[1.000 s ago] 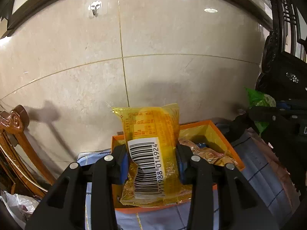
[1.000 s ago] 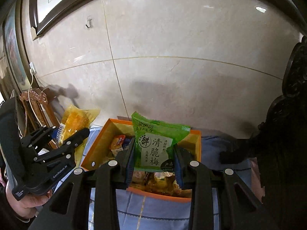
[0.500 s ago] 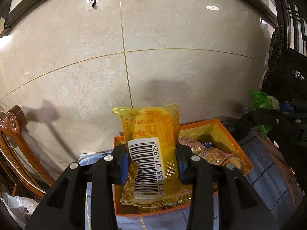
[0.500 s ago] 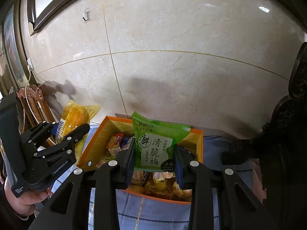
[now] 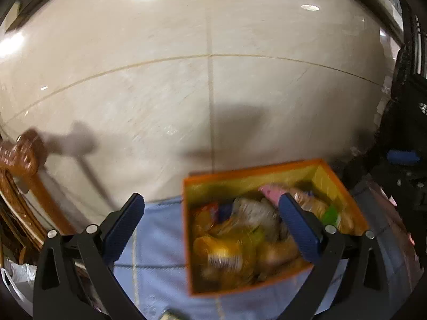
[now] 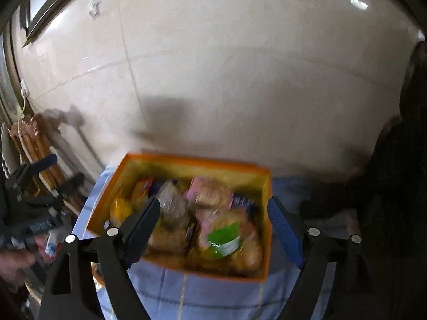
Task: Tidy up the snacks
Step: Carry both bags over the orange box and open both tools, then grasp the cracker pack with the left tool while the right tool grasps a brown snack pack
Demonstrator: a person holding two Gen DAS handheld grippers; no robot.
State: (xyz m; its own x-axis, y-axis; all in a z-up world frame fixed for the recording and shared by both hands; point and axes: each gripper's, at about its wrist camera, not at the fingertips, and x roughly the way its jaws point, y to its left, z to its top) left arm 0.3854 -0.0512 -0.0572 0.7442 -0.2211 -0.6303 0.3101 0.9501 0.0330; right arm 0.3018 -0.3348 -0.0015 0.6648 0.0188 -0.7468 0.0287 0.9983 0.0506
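Sitting on a blue cloth [image 6: 213, 293] against the tiled wall [image 5: 160, 80], the orange box [image 6: 263, 240] is heaped with snack packets, among them what we take, through the blur, to be a yellow packet [image 5: 221, 253] and a green packet [image 6: 221, 240]. Our left gripper [image 5: 213, 229] hangs over the box's near left corner, jaws opening wide with nothing clamped. Our right gripper [image 6: 213, 229] is likewise opening above the pile, gripping nothing.
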